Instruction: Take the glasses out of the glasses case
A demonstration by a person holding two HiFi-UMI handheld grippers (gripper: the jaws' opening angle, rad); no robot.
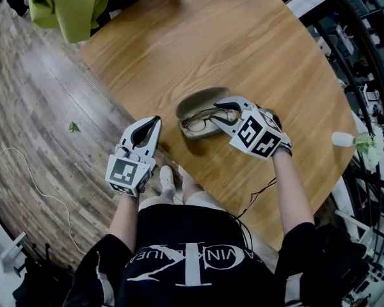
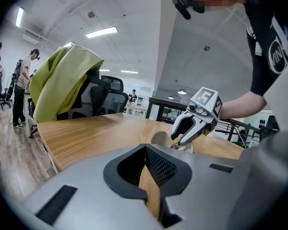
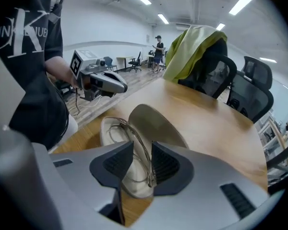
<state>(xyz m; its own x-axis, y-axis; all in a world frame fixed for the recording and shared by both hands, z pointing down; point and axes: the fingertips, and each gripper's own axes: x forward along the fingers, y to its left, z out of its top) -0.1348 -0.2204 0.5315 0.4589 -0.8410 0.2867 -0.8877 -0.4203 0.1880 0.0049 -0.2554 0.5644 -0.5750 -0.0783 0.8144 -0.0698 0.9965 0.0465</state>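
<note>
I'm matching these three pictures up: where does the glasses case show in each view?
Head view: the case lies open at the centre.
Left gripper view: a small part of the case shows at the centre, under the right gripper.
Right gripper view: the case fills the centre, just beyond the jaws.
Shared landmark: the green cloth, top left, left, upper right.

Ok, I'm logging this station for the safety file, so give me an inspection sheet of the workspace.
Surface: wooden table.
Job's things: glasses case open, glasses lying inside.
Clutter: green scrap on the floor.
Grippers: left tongs shut, empty, beside the table; right tongs open astride the glasses.
Cables: white cable on floor; black cable at the table's near edge.
Surroundings: green cloth draped over an office chair.
</note>
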